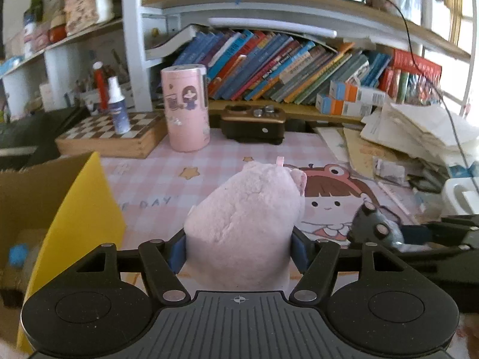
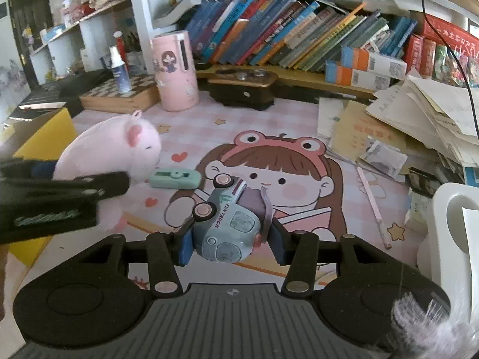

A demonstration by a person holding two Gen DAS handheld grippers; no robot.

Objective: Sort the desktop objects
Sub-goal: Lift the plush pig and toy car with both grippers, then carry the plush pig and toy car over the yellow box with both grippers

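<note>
Cluttered desk under a shelf of slanting books; pink checked mat with a cartoon girl is covering the desktop; loose papers are piling at the right edge; a pink canister is standing upright at the back, just beside a chessboard that is carrying a spray bottle; a dark box is sitting behind, right of the canister.

Left gripper is pinching a pink plush at its lower body, blue pads pressing into both sides; the plush is riding clear above the mat, head pointing away from the camera; a yellow box is standing open just left of it, something blue inside, too blurred to name.

Right gripper is clamping a toy truck, pale blue with pink wheels, jaws drawn in tight on its flanks; the truck is tilting nose-down toward the camera, held above the girl's picture.

Green case is lying flat on the mat between plush and truck, touching neither gripper; a pink pencil is lying on the mat to the right, well apart from both.
</note>
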